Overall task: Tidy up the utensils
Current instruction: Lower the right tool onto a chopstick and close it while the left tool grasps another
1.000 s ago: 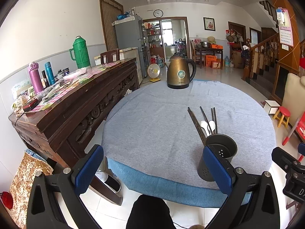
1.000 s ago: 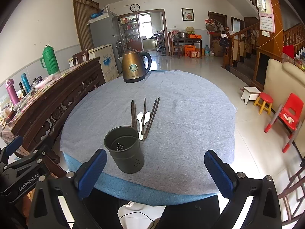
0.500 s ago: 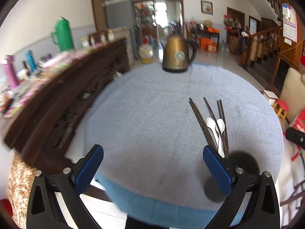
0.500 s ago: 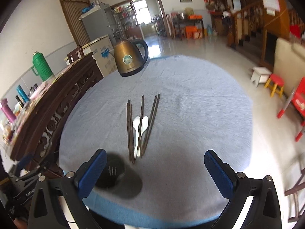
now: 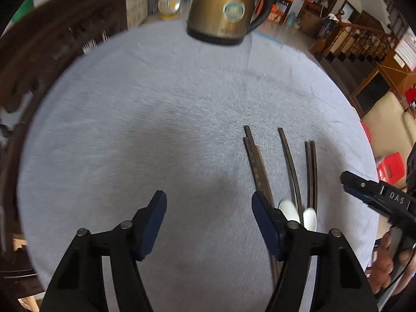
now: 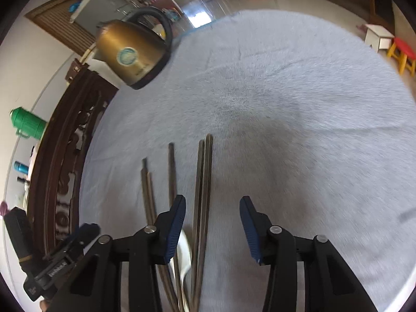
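Note:
Several dark chopsticks [image 5: 291,163] and two white spoons [image 5: 288,210] lie side by side on the grey table cloth [image 5: 156,130]. My left gripper [image 5: 209,223] is open and empty, low over the cloth just left of them; its right finger [image 5: 265,223] hides their near ends. In the right wrist view my right gripper [image 6: 212,227] is open and empty over the chopsticks [image 6: 204,182], with the rightmost pair between its fingers. One white spoon [image 6: 183,254] shows behind its left finger [image 6: 174,228]. The utensil holder is out of view.
A bronze kettle [image 5: 226,7] stands at the table's far edge and also shows in the right wrist view [image 6: 132,52]. A dark carved sideboard [image 6: 59,169] runs along the left with a green thermos [image 6: 26,124]. Stools [image 6: 400,54] stand beyond the table's right.
Both grippers have moved forward and down over the table, close to the chopsticks and spoons. The dark utensil holder has dropped out of both views. Both grippers stay open.

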The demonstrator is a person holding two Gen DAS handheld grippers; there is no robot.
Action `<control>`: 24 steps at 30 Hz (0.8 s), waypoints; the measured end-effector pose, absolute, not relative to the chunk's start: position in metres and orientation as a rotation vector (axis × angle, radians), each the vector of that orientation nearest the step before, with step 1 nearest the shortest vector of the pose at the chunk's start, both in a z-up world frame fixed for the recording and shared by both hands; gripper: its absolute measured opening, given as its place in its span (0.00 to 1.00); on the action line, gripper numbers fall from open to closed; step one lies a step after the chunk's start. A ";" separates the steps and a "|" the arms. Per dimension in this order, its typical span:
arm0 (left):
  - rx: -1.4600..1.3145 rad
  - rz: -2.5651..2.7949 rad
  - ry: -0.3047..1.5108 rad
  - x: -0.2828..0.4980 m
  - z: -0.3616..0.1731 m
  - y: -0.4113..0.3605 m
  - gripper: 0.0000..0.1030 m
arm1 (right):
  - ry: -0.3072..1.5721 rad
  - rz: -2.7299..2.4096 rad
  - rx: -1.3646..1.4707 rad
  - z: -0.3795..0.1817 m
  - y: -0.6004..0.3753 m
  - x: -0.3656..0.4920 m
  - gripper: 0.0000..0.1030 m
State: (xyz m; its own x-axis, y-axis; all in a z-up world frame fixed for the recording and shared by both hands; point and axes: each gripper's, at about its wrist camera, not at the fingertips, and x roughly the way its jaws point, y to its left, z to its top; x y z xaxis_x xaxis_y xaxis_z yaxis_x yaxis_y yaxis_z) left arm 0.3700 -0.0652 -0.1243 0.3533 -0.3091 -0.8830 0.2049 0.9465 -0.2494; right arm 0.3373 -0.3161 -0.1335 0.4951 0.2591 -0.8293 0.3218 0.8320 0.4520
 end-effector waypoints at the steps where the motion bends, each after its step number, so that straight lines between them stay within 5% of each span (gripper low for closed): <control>1: -0.107 -0.335 1.167 0.373 -0.126 -0.070 0.67 | 1.073 -0.039 0.626 -0.137 -0.316 0.345 0.44; 7: -0.065 -0.292 1.210 0.401 -0.151 -0.086 0.67 | 1.095 -0.036 0.624 -0.148 -0.304 0.377 0.38; 14: -0.055 -0.292 1.251 0.440 -0.162 -0.109 0.65 | 1.106 -0.092 0.471 -0.153 -0.291 0.392 0.16; 17: -0.022 -0.308 1.241 0.448 -0.159 -0.122 0.47 | 1.124 -0.117 0.425 -0.155 -0.297 0.396 0.02; 20: -0.003 -0.340 1.251 0.453 -0.157 -0.131 0.31 | 1.136 -0.101 0.470 -0.158 -0.310 0.399 0.02; 22: -0.017 -0.382 1.268 0.454 -0.160 -0.135 0.11 | 1.120 -0.031 0.542 -0.154 -0.315 0.400 0.05; 24: -0.015 -0.403 1.269 0.456 -0.164 -0.136 0.09 | 1.106 -0.016 0.574 -0.150 -0.320 0.401 0.09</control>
State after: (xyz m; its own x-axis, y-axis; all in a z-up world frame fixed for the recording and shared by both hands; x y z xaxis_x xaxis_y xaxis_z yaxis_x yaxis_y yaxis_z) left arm 0.4558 -0.1361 -0.1641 0.2369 -0.3022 -0.9233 0.2859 0.9300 -0.2310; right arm 0.4008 -0.3201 -0.1498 0.4638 0.2661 -0.8450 0.2903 0.8555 0.4288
